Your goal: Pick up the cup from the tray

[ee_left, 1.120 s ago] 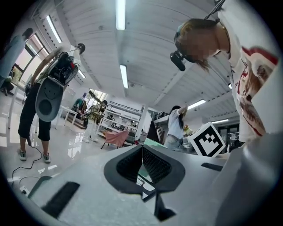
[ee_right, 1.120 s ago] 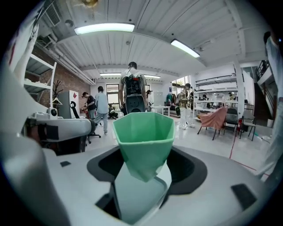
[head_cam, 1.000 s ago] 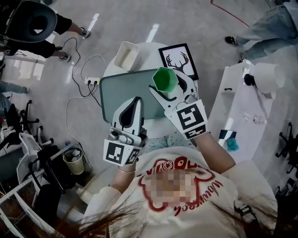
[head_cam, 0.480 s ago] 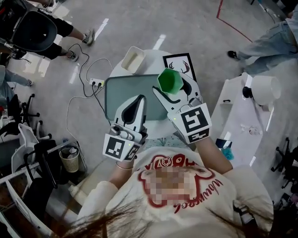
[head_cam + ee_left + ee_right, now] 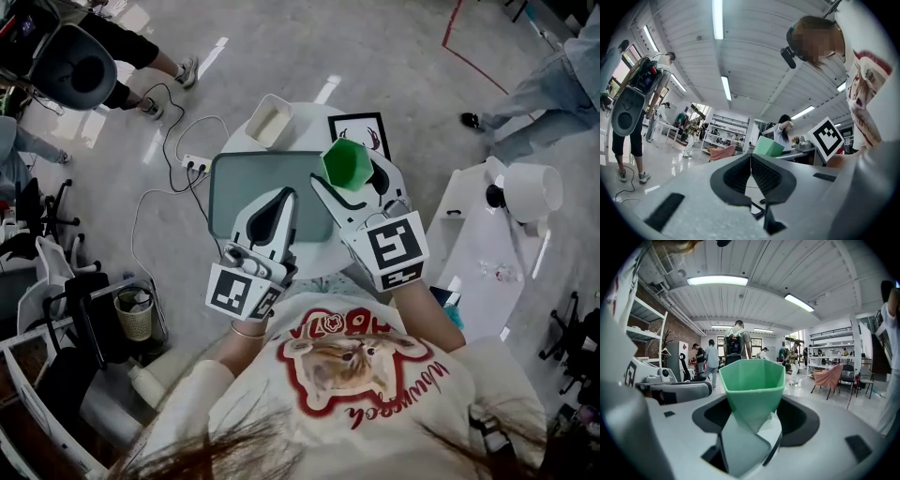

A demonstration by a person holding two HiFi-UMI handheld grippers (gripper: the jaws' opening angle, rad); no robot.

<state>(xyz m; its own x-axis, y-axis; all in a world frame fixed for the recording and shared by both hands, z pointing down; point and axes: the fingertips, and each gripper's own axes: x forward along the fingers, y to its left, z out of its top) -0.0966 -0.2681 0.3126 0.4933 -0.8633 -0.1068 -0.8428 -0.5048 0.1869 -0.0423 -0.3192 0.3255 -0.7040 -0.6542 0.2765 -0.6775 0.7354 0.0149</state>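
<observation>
The right gripper point(image 5: 354, 180) has its fingers point(image 5: 333, 199) clamped on the green cup point(image 5: 349, 164), which hangs in the air above the far right corner of the tray point(image 5: 234, 187), clear of it. In the right gripper view the fingers pinch only the narrow, faceted foot of the cup point(image 5: 752, 390), and the wide mouth stands well above the hold. That looks like the main risk: the walls taper and are angled, so a loosened squeeze or a quick swing could let the cup rock, twist or slide out and drop onto the tray or the picture point(image 5: 361, 131) beneath. A hard squeeze might instead pop the taper upward out of the pads. The left gripper point(image 5: 279, 202) hovers over the tray's near edge with its fingers point(image 5: 764, 176) pressed together on nothing. It sits just beside the right one, so a sideways move could knock the two together and jolt the cup.
</observation>
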